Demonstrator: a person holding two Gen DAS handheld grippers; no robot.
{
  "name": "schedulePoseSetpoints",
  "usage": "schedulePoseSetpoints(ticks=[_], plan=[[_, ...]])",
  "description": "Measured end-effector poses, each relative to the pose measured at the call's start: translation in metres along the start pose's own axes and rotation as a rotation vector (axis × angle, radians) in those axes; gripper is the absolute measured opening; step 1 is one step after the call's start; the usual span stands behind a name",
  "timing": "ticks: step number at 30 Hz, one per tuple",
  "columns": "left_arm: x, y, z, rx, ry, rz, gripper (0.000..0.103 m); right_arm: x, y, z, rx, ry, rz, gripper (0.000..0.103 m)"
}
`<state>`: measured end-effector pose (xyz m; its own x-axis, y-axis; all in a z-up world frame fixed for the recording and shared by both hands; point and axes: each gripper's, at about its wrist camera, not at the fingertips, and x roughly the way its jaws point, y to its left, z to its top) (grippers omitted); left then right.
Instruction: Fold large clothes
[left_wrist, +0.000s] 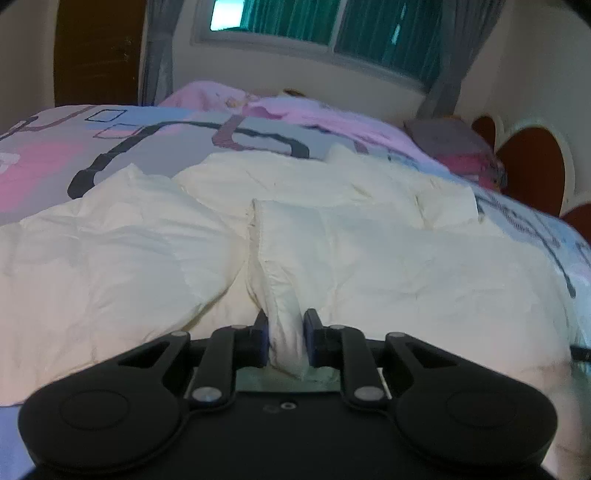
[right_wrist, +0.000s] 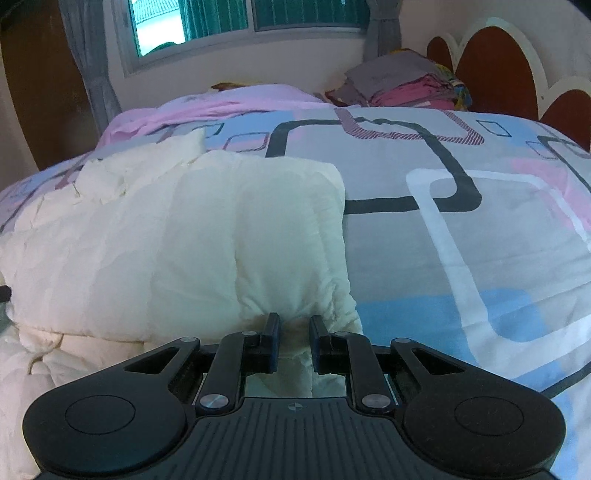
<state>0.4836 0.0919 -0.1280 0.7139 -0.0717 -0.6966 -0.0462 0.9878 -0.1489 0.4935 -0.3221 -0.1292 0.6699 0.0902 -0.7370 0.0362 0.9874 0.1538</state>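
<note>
A large cream-white puffy garment (left_wrist: 332, 236) lies spread on the bed; it also shows in the right wrist view (right_wrist: 184, 229). My left gripper (left_wrist: 285, 334) is shut on a pinched fold of the white garment near its lower middle. My right gripper (right_wrist: 293, 332) is shut on the garment's near right edge, with cloth bunched between the fingers. The garment's right edge runs straight away from the right gripper.
The bed carries a quilt (right_wrist: 461, 206) patterned in grey, pink and blue with black lines. A pink blanket (left_wrist: 295, 110) lies at the far side. A stack of folded clothes (right_wrist: 402, 85) sits by the brown and white headboard (right_wrist: 491, 66). A window with grey curtains (left_wrist: 314, 33) is behind.
</note>
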Motion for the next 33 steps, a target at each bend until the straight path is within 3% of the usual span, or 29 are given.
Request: schedulePoseSetpoints(ticks=[1, 3, 7, 11, 13, 14, 15, 16, 18, 21, 23, 29, 33], plan=[[-0.009, -0.002, 0.000, 0.025, -0.019, 0.042, 0.032, -0.009, -0.001, 0.002, 0.010, -0.030, 0.000, 0.016], [-0.027, -0.009, -0.004, 0.086, -0.097, 0.109, 0.056, -0.018, -0.003, 0.004, 0.011, -0.064, -0.007, 0.016], [-0.006, -0.007, -0.009, 0.111, -0.012, 0.126, 0.054, 0.010, -0.001, 0.000, -0.001, 0.024, -0.026, 0.016], [-0.006, -0.006, -0.004, 0.094, 0.006, 0.135, 0.054, 0.007, 0.003, 0.004, -0.014, 0.031, -0.047, 0.016], [-0.023, -0.001, -0.003, 0.056, -0.030, 0.120, 0.073, -0.008, 0.005, 0.004, -0.012, -0.002, -0.046, 0.018], [-0.033, 0.006, -0.006, 0.030, -0.060, 0.121, 0.093, -0.014, 0.006, 0.003, -0.017, -0.012, -0.053, 0.052], [-0.046, 0.015, -0.010, 0.002, -0.095, 0.140, 0.097, -0.021, 0.006, 0.000, -0.021, -0.037, -0.062, 0.079], [-0.055, 0.025, -0.013, -0.019, -0.113, 0.153, 0.096, -0.032, 0.006, -0.004, -0.031, -0.087, -0.050, 0.095], [-0.073, 0.051, -0.022, -0.081, -0.118, 0.182, 0.087, -0.042, 0.006, -0.008, -0.042, -0.099, -0.035, 0.094], [-0.101, 0.109, -0.042, -0.240, -0.125, 0.234, 0.068, -0.049, 0.005, -0.013, -0.021, -0.102, -0.022, 0.080], [-0.117, 0.144, -0.057, -0.346, -0.133, 0.288, 0.066, -0.050, 0.004, -0.014, 0.015, -0.100, -0.006, 0.067], [-0.157, 0.234, -0.095, -0.668, -0.197, 0.395, 0.062, -0.039, 0.013, -0.008, 0.064, -0.054, -0.019, 0.065], [-0.163, 0.270, -0.107, -0.805, -0.263, 0.380, 0.052, -0.035, 0.022, -0.005, 0.058, -0.051, -0.015, 0.065]])
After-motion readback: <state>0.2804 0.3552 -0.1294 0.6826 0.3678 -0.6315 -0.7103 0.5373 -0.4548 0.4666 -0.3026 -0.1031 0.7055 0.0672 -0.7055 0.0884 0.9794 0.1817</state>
